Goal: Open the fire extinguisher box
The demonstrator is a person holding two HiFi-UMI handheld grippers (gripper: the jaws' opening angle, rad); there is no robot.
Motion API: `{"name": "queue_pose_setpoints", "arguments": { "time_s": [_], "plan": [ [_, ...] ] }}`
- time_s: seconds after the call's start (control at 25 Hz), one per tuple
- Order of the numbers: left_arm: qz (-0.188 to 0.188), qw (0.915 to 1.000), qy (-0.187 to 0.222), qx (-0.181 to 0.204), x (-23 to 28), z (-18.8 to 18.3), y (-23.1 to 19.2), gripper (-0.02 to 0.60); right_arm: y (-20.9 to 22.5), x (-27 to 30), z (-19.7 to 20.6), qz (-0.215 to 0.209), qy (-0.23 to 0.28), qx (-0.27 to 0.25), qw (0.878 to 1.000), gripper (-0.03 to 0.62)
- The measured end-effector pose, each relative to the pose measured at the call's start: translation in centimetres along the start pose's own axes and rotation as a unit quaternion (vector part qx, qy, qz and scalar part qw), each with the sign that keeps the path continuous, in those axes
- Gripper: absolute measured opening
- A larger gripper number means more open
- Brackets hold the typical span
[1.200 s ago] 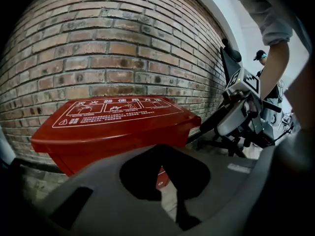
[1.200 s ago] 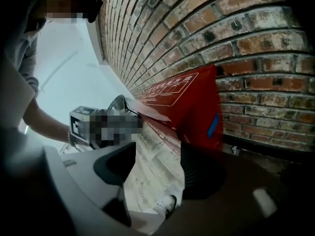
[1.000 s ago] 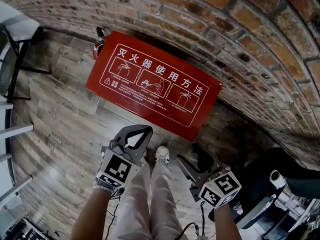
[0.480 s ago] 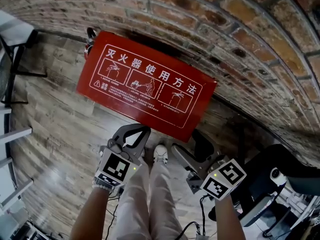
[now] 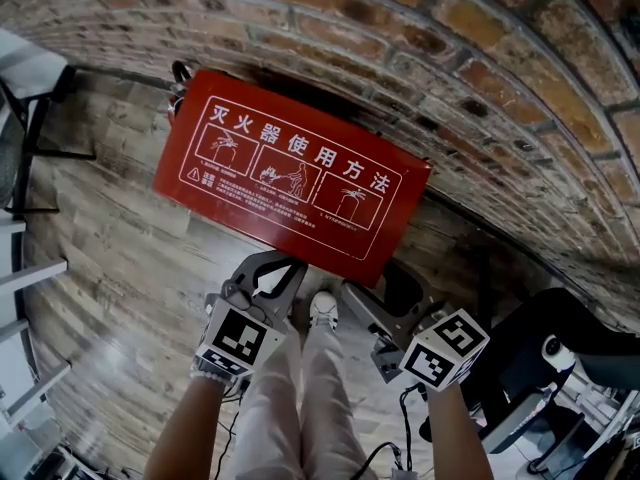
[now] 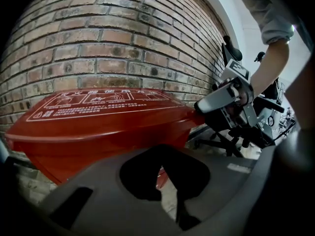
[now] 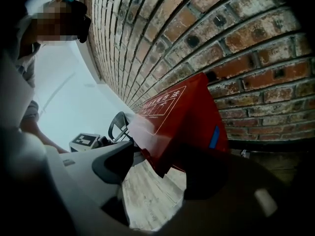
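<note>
Fire extinguisher box (image 5: 290, 183): a flat red metal case whose broad top face carried a white-outlined panel with a row of Chinese characters, three pictograms and fine print beneath. It stood on the wood-plank floor (image 5: 110, 238) with its far long side against the brick wall (image 5: 450, 58), its near long edge turned toward me. The right gripper view showed a small blue mark (image 7: 214, 136) on its end face. Left gripper (image 5: 288, 266): my fingers here were drawn together, tip to tip, with nothing caught between the pads. They pointed at the box's near edge about midway along its length, the tips just beside and a little below that edge; whether they touched it could not be told. Right gripper (image 5: 375, 283): my fingers stood wide apart, having just been closing a little. The box's near right-hand corner reached into the gap between them, one finger on the floor side and the other against the end face, but the pads did not press on the metal. The two grippers thus sat side by side along the near edge, left at the middle, right at the corner.
</note>
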State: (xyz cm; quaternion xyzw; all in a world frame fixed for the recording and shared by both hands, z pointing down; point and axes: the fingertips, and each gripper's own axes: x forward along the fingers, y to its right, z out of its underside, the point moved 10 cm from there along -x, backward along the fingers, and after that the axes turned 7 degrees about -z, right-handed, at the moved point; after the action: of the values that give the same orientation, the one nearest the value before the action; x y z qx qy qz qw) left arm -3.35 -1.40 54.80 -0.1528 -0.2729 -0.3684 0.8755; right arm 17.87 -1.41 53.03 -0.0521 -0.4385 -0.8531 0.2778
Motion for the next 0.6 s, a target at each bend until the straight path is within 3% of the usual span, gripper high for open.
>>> {"name": "queue_pose_setpoints", "arguments": {
  "time_s": [0.24,0.6],
  "plan": [
    [0.000,1.0000,0.002,0.000,0.1,0.0,0.1,-0.002,-0.2,-0.4,-0.2,0.003,0.013,0.007,1.000,0.275],
    [0.004,1.0000,-0.004,0.001,-0.3,-0.1,0.6,-0.002,-1.6,-1.3,-1.1,-0.005,0.012,0.002,1.000,0.279]
  ]
}}
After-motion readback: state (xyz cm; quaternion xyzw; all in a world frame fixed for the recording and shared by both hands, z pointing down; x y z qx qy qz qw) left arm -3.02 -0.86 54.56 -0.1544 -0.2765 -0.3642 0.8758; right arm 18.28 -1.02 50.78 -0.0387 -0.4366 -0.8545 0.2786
